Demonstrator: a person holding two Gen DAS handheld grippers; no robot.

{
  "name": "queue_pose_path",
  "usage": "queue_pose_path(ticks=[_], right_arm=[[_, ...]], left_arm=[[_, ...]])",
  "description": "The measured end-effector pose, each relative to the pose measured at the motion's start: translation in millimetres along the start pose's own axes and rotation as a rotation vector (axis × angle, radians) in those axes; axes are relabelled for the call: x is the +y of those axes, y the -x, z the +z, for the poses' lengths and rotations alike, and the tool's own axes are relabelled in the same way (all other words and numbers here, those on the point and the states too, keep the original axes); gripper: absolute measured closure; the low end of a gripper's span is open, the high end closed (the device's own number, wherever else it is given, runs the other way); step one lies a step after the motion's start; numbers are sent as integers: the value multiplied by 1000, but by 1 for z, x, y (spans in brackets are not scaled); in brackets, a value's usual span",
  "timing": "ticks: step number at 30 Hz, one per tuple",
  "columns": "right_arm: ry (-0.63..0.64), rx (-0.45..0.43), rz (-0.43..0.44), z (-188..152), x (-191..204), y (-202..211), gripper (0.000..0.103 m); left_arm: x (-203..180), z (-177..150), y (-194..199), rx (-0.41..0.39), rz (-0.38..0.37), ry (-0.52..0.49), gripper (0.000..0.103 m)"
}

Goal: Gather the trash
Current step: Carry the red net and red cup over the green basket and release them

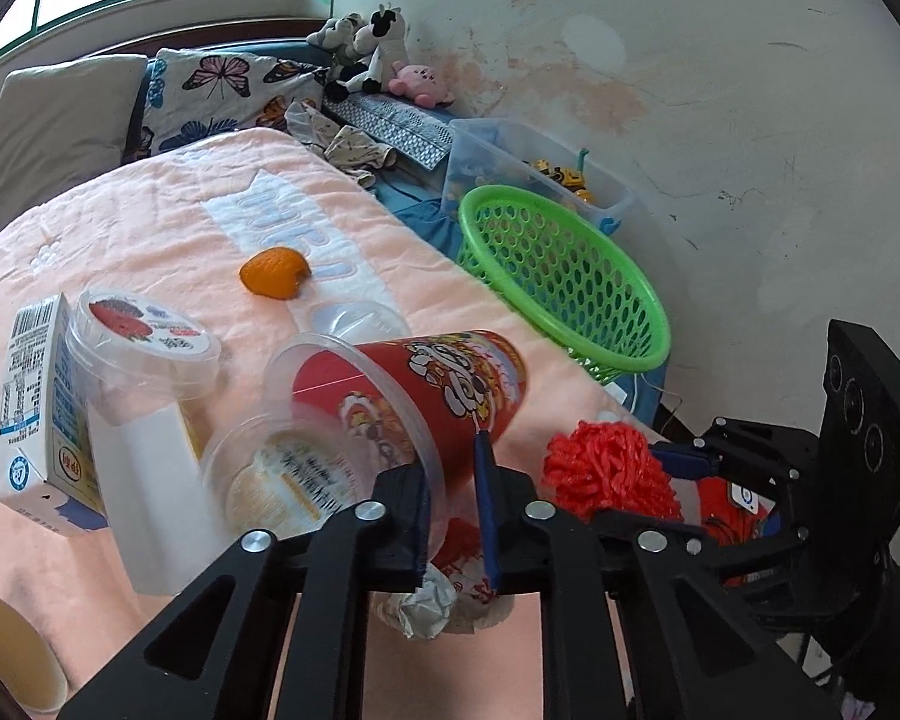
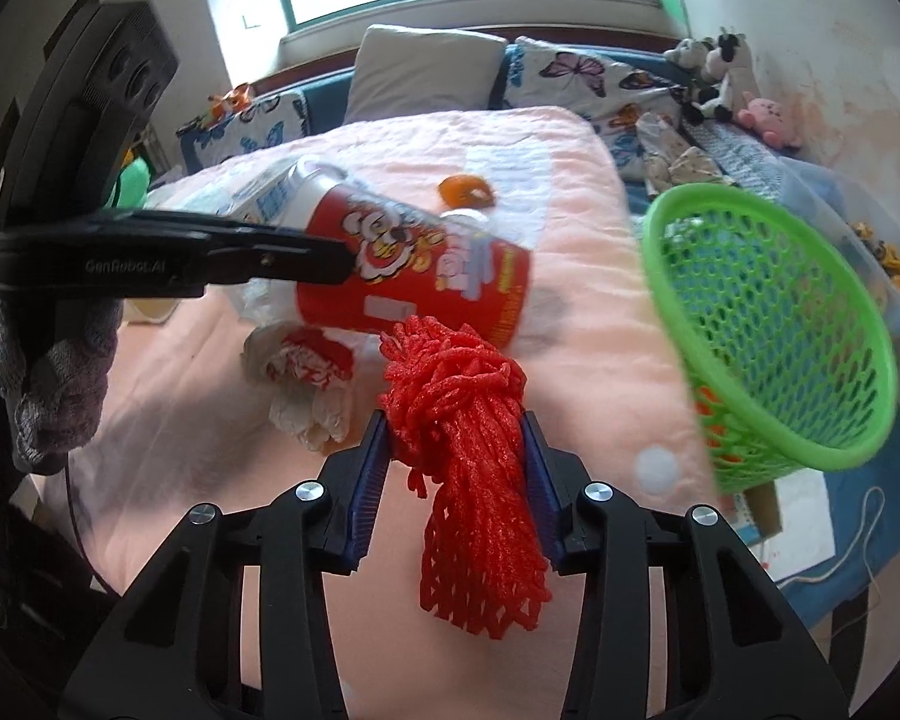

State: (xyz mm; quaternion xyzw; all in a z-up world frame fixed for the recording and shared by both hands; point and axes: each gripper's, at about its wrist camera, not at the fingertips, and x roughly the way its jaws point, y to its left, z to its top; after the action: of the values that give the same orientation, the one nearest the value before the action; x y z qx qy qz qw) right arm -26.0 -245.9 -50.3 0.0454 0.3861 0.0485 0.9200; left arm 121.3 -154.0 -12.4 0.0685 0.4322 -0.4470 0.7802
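Right gripper clamped on red mesh net, net bunched btwn blue pads, tail hanging below. Left gripper pinching clear rim of red snack cup, cup tipped on side w/ mouth toward gripper, jaws nearly closed. Crumpled wrapper just under left fingers. Pink blanket underneath. Milk carton, lidded clear tubs at left, orange peel farther back. Green basket off bed edge at right, near net.
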Motion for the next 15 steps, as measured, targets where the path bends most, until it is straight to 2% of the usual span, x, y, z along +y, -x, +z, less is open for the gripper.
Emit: queue_pose_path(ticks=[6,15], right_arm=[[-55,-55,-43,6,-25,27,60],[-130,-101,-119,19,-70,45,59]], left_arm=[[-16,7,8,-22,-6,-34,98],[-30,26,20,-68,-4,-45,98]])
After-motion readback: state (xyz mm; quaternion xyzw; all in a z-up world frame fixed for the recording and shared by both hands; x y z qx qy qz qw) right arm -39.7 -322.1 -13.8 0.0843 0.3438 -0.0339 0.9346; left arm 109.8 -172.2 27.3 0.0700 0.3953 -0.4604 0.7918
